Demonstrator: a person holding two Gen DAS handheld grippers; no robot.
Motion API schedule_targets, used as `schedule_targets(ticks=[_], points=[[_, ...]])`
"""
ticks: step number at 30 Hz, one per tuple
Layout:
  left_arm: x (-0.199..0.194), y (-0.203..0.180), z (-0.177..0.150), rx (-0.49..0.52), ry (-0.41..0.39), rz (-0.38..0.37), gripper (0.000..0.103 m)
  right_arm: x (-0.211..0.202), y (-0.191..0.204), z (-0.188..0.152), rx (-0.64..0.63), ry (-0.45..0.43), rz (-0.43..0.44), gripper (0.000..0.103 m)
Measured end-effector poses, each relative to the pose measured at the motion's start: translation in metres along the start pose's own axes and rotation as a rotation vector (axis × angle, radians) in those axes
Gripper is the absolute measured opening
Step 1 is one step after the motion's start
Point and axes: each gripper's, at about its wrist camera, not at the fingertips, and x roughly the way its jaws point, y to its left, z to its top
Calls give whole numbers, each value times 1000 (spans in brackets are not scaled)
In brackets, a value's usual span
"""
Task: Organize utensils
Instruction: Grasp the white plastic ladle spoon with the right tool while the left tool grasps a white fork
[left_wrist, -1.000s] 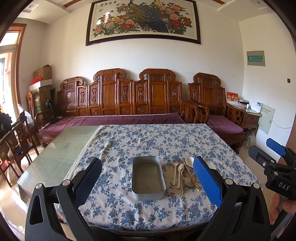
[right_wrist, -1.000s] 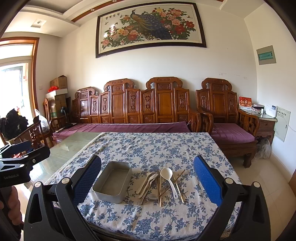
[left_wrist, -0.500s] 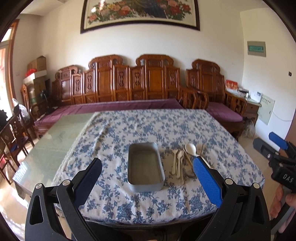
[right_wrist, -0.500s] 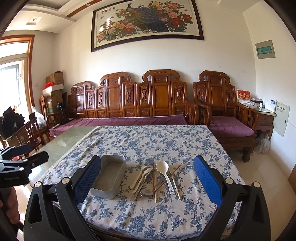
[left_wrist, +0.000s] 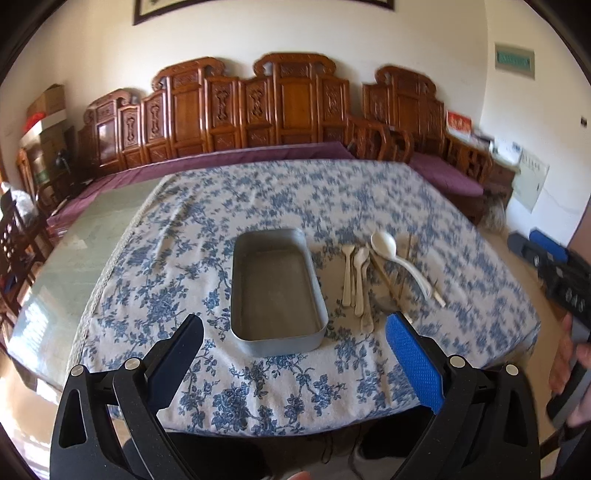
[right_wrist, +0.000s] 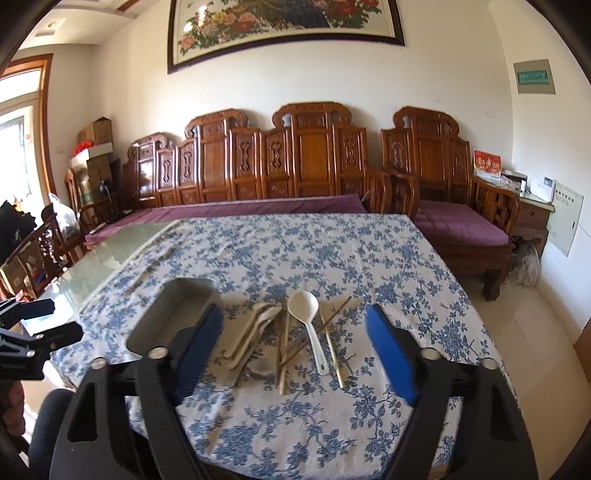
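Right wrist view: utensils (right_wrist: 291, 339) are lying heaped on the floral cloth (right_wrist: 332, 258), metal tray (right_wrist: 173, 314) waiting empty at their 9 o'clock. I'm bringing the right gripper (right_wrist: 293, 347) over the heap, jaws just narrowing, nothing between them. Left gripper (left_wrist: 295, 350) is hanging open, empty, lined up on the tray, likely to steady it.

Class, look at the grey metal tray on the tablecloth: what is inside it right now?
The rectangular grey metal tray shows only its bare floor; no utensil lies inside. The white spoons and chopsticks sit beside it on the cloth. Its near inner wall is hidden.
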Motion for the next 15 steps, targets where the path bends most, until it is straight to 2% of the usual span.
schedule_targets(ticks=[5,10,15], points=[[23,-9,7,47,32,-23,95,37,-27,-4,44,56,13,56],[49,-19,16,87,84,-66,95,82,-45,-4,48,120,50,43],[73,-23,14,66,131,-131,95,135,-43,-7,16,207,107,31]])
